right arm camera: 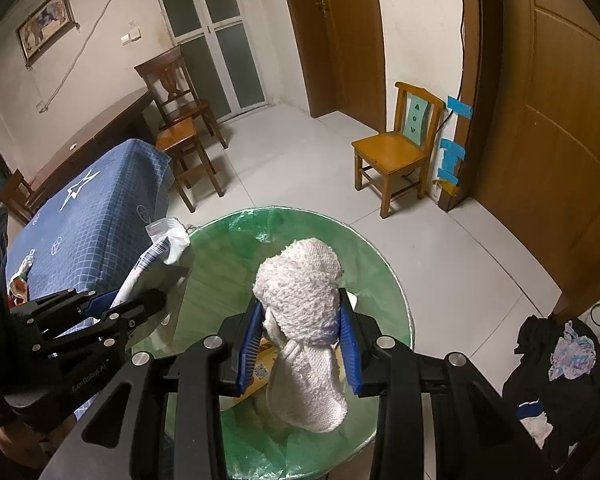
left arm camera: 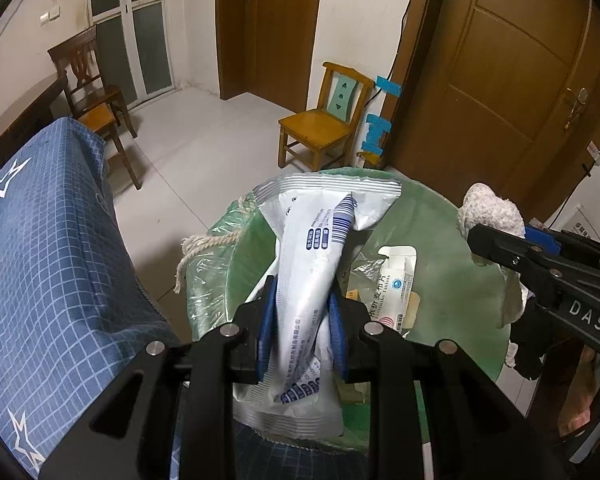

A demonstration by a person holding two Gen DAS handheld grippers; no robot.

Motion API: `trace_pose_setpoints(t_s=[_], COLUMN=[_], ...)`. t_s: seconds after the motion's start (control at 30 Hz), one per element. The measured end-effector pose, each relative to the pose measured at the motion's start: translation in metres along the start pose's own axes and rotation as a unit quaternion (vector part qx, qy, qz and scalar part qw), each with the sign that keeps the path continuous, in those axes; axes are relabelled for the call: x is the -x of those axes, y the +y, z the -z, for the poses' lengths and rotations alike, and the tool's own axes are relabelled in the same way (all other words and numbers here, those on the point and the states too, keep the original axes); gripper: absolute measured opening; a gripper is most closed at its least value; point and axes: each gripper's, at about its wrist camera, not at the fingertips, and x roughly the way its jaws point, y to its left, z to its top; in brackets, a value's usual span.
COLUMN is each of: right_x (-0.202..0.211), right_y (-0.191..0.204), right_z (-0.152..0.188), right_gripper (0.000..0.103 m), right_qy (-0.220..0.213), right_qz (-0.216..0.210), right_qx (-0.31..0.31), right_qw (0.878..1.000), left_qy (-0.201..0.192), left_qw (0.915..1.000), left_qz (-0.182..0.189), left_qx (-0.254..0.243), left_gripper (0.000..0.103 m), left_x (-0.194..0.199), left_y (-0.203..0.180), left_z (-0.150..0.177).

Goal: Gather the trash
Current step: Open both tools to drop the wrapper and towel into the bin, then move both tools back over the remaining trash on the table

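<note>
**Both grippers loaded over the bin, drop pending**

Tiled floor, wooden doors, small yellow chair at the back. Left wrist view: left gripper is clamped on a white foil wrapper, held over the green-lined trash bin. A medicine packet already lies inside. Blue checked tablecloth sits just beside the bin on the left. Right gripper shows at the right edge with its load.

Right wrist view: right gripper is closed on a white knitted rag, hanging above the bin's opening. Left gripper holds the wrapper at the rim's left side.

Step looks like release. Next: open both jaws so the items fall in; the wrapper probably needs moving inward first, since it sits near the rim.
</note>
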Motion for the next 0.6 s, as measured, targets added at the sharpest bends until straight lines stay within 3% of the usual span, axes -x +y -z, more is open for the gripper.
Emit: trace_pose_setpoints(t_s=[0.37, 0.43, 0.5, 0.6], right_x=[-0.008, -0.009, -0.009, -0.009], right_y=[0.002, 0.002, 0.002, 0.002], right_z=[0.005, 0.006, 0.008, 0.011], right_gripper=[0.041, 0.050, 0.052, 0.056], right_qy=[0.000, -0.001, -0.005, -0.008], right_qz=[-0.004, -0.006, -0.007, -0.010], right_qx=[-0.007, -0.011, -0.015, -0.021], right_qw=[1.000, 1.000, 1.000, 1.000], left_qy=[0.002, 0.002, 0.002, 0.000], left_qw=[1.0000, 1.0000, 1.0000, 1.0000], left_qz=[0.000, -0.001, -0.003, -0.005], left_qx=[0.003, 0.005, 0.006, 0.005], left_gripper=[0.026, 0.029, 0.031, 0.043], left_x=[-0.002, -0.003, -0.003, -0.002], left_y=[0.002, 0.004, 0.005, 0.005], left_z=[-0.001, -0.001, 0.000, 0.001])
